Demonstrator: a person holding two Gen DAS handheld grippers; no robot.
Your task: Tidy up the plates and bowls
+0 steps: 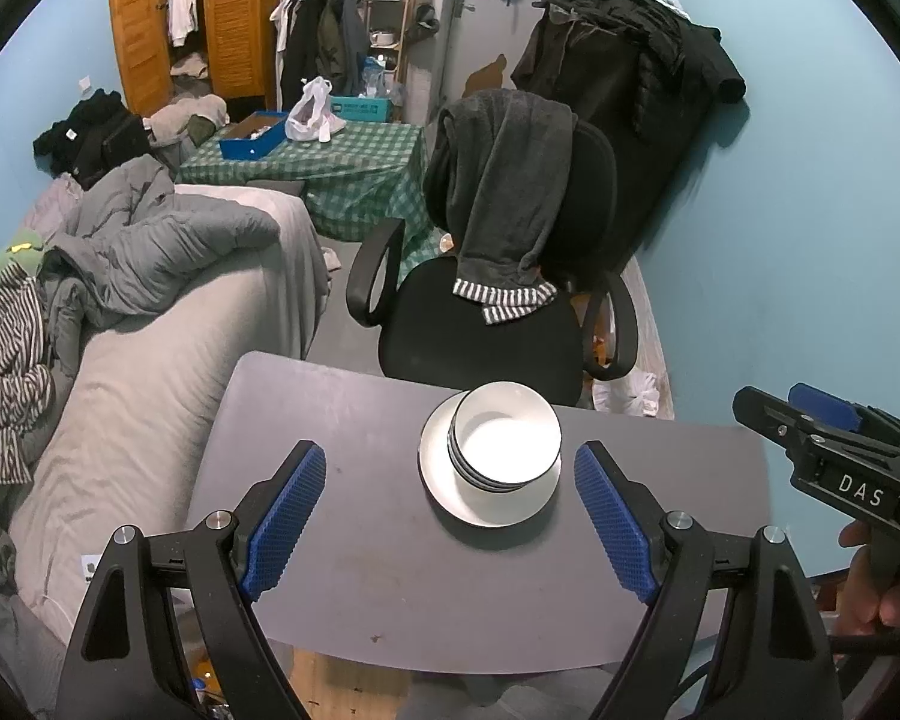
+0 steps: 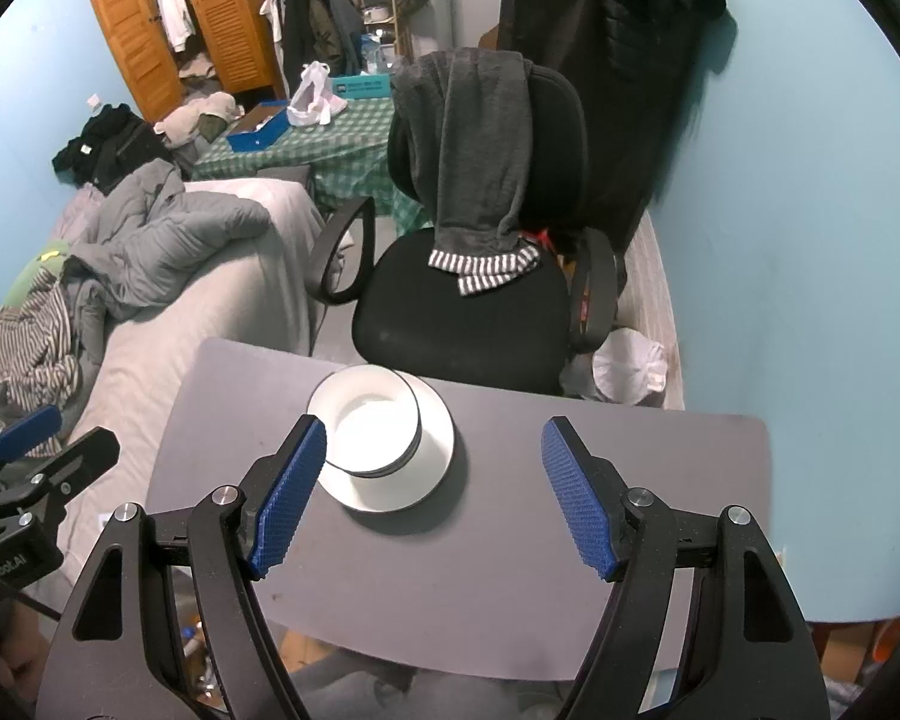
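Fingers (image 1: 294, 516) of the left gripper (image 1: 450, 516) are spread wide and hold nothing, and the right gripper (image 2: 435, 492) is just as wide and bare. Both hang over the near part of the grey desk (image 1: 354, 420). A stack of bowls (image 1: 504, 438) sits on a white plate (image 1: 492, 507) near the desk's far edge, in front of a black office chair (image 1: 480, 324).

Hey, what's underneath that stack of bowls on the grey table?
A white plate sits directly under the stack of bowls, its rim showing around them on the grey table. The plate's middle is covered, so whether more plates lie beneath cannot be told.
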